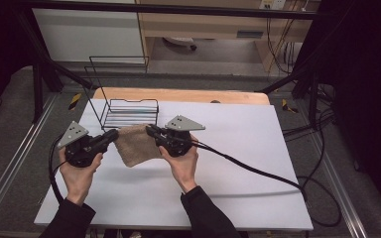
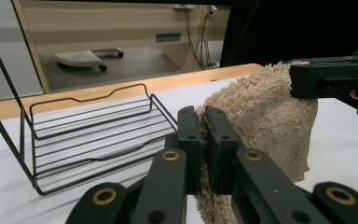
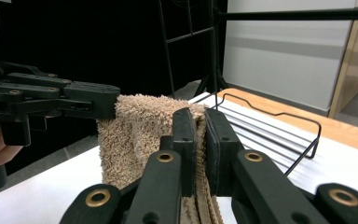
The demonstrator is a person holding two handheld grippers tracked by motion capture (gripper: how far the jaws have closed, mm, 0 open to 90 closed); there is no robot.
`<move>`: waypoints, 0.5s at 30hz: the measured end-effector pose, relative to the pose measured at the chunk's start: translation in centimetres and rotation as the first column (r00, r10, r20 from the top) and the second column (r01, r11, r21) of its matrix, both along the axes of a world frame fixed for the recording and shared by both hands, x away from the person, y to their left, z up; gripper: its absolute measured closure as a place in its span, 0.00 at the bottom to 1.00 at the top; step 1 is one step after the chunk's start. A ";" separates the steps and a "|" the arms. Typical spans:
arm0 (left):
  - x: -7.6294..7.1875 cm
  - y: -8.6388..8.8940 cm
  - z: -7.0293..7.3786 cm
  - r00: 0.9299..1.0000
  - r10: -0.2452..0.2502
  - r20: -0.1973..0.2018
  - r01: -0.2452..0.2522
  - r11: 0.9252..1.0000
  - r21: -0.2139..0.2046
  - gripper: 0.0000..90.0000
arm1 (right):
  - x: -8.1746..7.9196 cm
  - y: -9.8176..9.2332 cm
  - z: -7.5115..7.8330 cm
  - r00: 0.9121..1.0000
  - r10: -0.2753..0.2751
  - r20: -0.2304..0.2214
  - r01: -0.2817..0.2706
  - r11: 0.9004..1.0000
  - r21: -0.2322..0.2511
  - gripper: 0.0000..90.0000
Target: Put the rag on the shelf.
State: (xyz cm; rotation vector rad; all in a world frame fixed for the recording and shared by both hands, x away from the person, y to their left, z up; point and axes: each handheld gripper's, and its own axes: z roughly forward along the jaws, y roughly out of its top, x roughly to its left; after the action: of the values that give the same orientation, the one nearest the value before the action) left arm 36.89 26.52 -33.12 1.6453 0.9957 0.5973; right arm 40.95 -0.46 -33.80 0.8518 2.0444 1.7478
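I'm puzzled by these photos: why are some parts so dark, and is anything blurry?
High view: the white table is evenly lit with dark surroundings and soft shadows under the towel. Left gripper view: the nearest tongs look soft, the wire rack sharper. Right gripper view: black backdrop, bright wall.

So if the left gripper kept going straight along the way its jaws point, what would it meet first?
Probably the right gripper. The left gripper, shut on the beige towel, points across at it, with the wire rack off to one side. Depth is hard to judge.
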 end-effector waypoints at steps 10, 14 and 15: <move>0.6 0.6 1.3 1.000 0.010 0.019 -0.010 1.000 -0.001 0.95 | 0.2 0.8 1.4 0.999 -0.015 0.036 0.015 1.000 0.005 0.93; 0.8 0.9 1.9 1.000 0.012 0.027 -0.012 1.000 -0.002 0.95 | 0.4 1.1 1.9 0.999 -0.022 0.044 0.021 1.000 0.013 0.93; 0.9 0.9 2.1 1.000 0.012 0.028 -0.012 1.000 -0.002 0.95 | 0.4 1.2 2.0 0.999 -0.022 0.045 0.022 1.000 0.017 0.93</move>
State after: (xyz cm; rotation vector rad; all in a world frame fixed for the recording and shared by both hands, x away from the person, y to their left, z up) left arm 37.76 27.46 -31.02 1.6267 0.9861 0.6258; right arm 41.38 0.70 -31.82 0.8293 1.9876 1.7580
